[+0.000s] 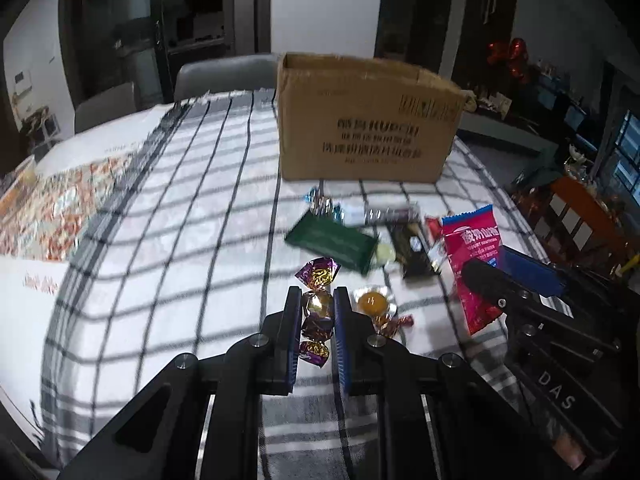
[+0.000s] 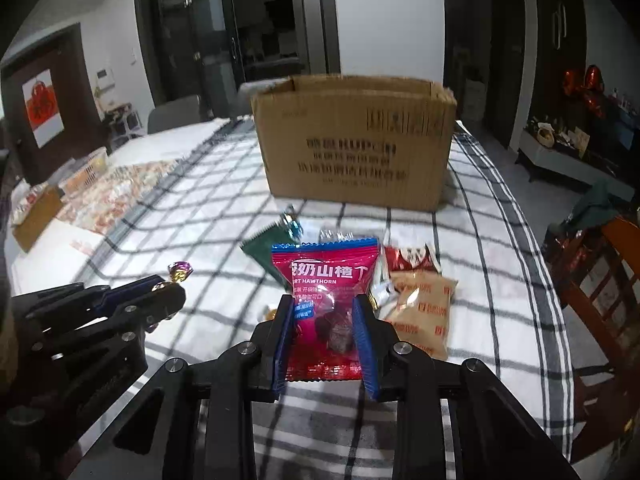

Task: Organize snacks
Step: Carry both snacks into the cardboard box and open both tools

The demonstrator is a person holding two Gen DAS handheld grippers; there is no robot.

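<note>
Your left gripper (image 1: 317,300) is clamped on a purple and gold wrapped candy (image 1: 316,312), lifted clear of the checked tablecloth (image 1: 180,208). Your right gripper (image 2: 323,312) pinches a red yogurt hawthorn packet (image 2: 326,280) between its blue pads, also raised off the cloth. Below them, near the middle of the table, lie a green packet (image 1: 332,240), an orange jelly cup (image 1: 372,302), a dark bar (image 1: 414,252) and a tan packet (image 2: 424,312). An open cardboard box (image 1: 368,128) stands beyond the snacks, toward the table's far edge
</note>
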